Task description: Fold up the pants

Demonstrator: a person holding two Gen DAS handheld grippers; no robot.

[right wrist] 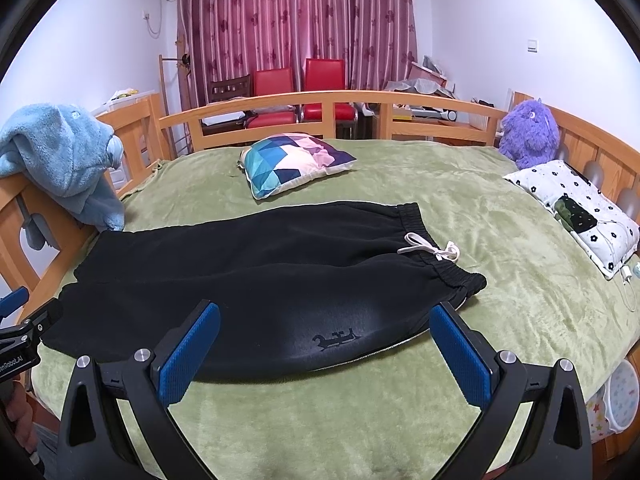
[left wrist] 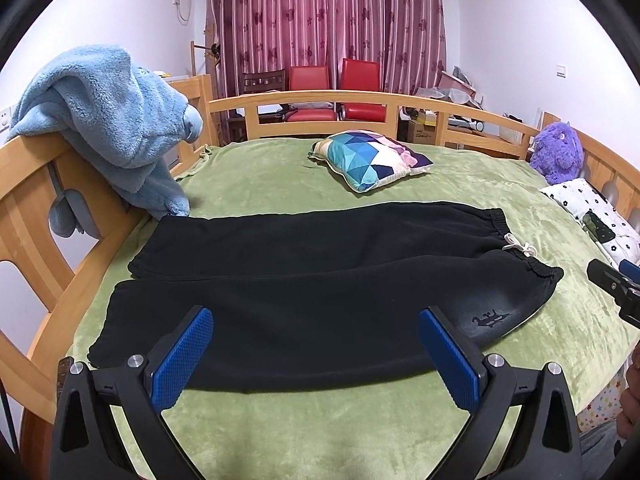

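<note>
Black pants [left wrist: 320, 280] lie spread flat across the green blanket, both legs side by side, cuffs at the left, waistband with a white drawstring [left wrist: 520, 247] at the right. They also show in the right wrist view [right wrist: 260, 280]. My left gripper [left wrist: 316, 320] is open and empty, above the near leg's middle. My right gripper [right wrist: 325, 318] is open and empty, above the near hip by the small printed logo [right wrist: 335, 338]. Part of the right gripper shows at the right edge of the left wrist view [left wrist: 616, 288].
Green blanket [left wrist: 320, 420] covers a bed with a wooden rail [left wrist: 304, 100]. A patterned pillow [left wrist: 370, 159] lies beyond the pants. A blue fleece [left wrist: 112, 120] hangs on the left rail. A purple plush [left wrist: 558, 152] and a flowered pillow [left wrist: 596, 216] sit at the right.
</note>
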